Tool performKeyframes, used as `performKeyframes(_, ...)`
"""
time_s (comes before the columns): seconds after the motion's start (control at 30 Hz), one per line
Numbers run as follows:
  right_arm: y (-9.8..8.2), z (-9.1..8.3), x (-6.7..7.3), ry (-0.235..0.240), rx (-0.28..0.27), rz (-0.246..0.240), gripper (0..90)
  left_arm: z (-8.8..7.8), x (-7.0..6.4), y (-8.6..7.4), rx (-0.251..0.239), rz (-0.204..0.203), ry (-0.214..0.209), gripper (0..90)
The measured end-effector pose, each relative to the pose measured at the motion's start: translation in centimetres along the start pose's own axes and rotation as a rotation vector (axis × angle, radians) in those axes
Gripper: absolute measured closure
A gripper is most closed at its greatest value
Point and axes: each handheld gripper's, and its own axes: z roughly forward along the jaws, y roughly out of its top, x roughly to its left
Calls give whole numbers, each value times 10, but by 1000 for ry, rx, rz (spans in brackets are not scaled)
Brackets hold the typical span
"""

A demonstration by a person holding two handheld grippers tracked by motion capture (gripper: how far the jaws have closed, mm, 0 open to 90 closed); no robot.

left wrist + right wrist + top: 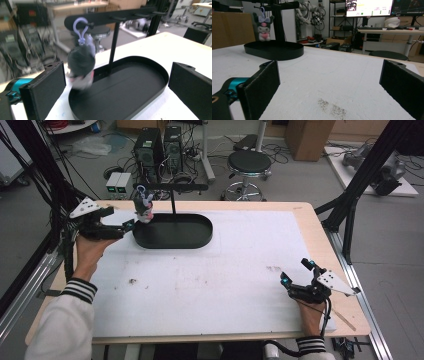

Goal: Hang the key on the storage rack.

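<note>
a: the plush keychain [81,65] hangs by its purple clip [80,28] from the rack bar [110,17], over the black tray [140,82].

b: and the left gripper [129,225]?

a: jaws wide apart, just beside it (plush looks blurred). i'd draw straight back, not brushing it. right gripper [296,272] rests parted, well apart.

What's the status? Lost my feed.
Left gripper open by plush keychain hanging on stand. Right gripper open, idle. Nothing blocking.

Setting: robotics lab | evidence: computer towers [159,150] and loose cables on floor; stool [249,166]; monitors [369,7] on desks; black frame struts [367,167]
</note>
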Motion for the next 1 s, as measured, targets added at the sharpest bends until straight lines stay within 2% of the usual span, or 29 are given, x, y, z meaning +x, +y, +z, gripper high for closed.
performKeyframes(0.13,0,0,0,-2,-4,-13,20,-21,-7,-11,-60,26,-32,17)
performKeyframes(0.2,0,0,1,-2,2,-4,20,-27,-9,-17,-83,16,-49,17)
performKeyframes(0.23,0,0,1,-9,-7,-17,20,-29,-10,-21,-85,12,-52,17)
performKeyframes(0.33,0,0,2,-11,-6,-15,20,-33,-15,-30,-82,21,-58,17)
performKeyframes(0.47,0,0,2,-12,-4,-18,20,-40,-23,-42,-77,34,-92,17)
performKeyframes(0.57,0,0,2,-13,-4,-15,20,-48,-32,-55,-102,39,-116,17)
performKeyframes(0.7,0,0,2,-10,-5,-13,20,-59,-45,-76,-154,35,-119,17)
performKeyframes(0.83,0,0,2,-10,-4,-17,20,-67,-52,-94,-147,34,-125,17)
performKeyframes(0.9,0,0,2,-10,-2,-18,20,-72,-55,-102,-155,43,-96,17)
performKeyframes(1.0,0,0,2,-8,-2,-18,20,-81,-56,-115,-194,48,-63,17)
